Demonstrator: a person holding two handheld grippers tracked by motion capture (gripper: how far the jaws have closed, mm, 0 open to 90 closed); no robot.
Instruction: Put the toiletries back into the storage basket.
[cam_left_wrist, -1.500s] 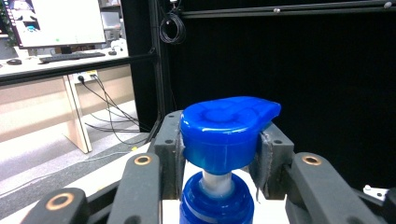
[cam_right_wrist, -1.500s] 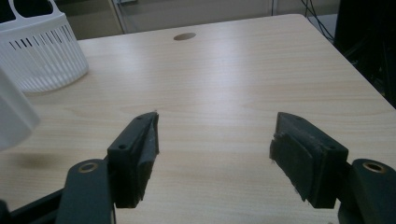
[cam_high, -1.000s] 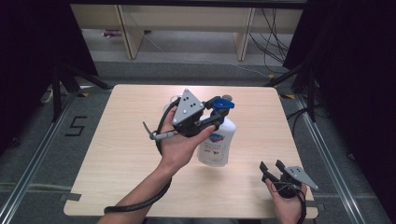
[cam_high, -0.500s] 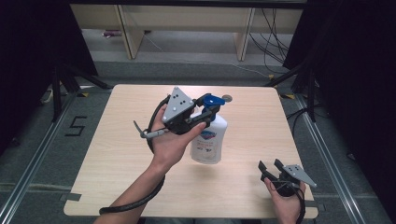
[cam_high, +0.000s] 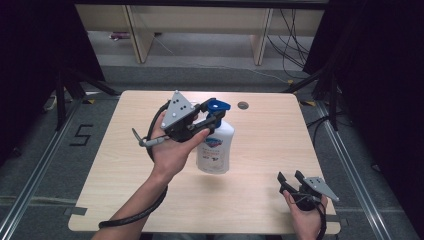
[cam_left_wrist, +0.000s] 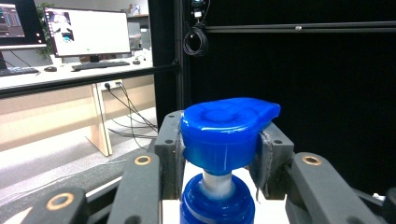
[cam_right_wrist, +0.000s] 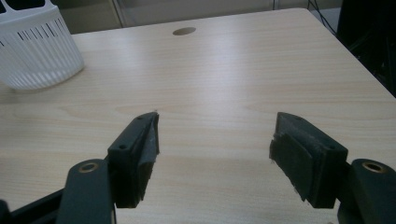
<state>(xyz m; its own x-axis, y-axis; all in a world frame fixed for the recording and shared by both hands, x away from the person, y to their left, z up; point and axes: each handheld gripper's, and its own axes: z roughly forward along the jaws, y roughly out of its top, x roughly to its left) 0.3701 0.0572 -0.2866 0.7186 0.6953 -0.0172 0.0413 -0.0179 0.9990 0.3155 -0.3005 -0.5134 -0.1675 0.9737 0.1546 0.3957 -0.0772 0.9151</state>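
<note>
A white pump bottle (cam_high: 216, 150) with a blue pump head (cam_high: 219, 105) is upright over the middle of the wooden table (cam_high: 270, 135). My left gripper (cam_high: 212, 115), held from the left by a hand, is shut on that pump head. In the left gripper view the blue head (cam_left_wrist: 226, 133) sits squeezed between both pads (cam_left_wrist: 267, 149), with the bottle's blue collar (cam_left_wrist: 217, 207) below it. Whether the bottle's base touches the table I cannot tell. My right gripper (cam_high: 291, 178) rests near the table's front right corner, jaws wide apart and nothing between them (cam_right_wrist: 215, 135).
A round cable hole (cam_high: 243, 105) is near the table's far edge, also seen as the hole (cam_right_wrist: 184, 31) ahead of the right gripper. A white slotted basket-like object (cam_right_wrist: 37, 51) stands at that view's upper left. Shelving legs and cables lie beyond the table.
My left hand has carried the gripper and the bottle to the left across the table, still clamped on the pump head. The right gripper has stayed where it was.
</note>
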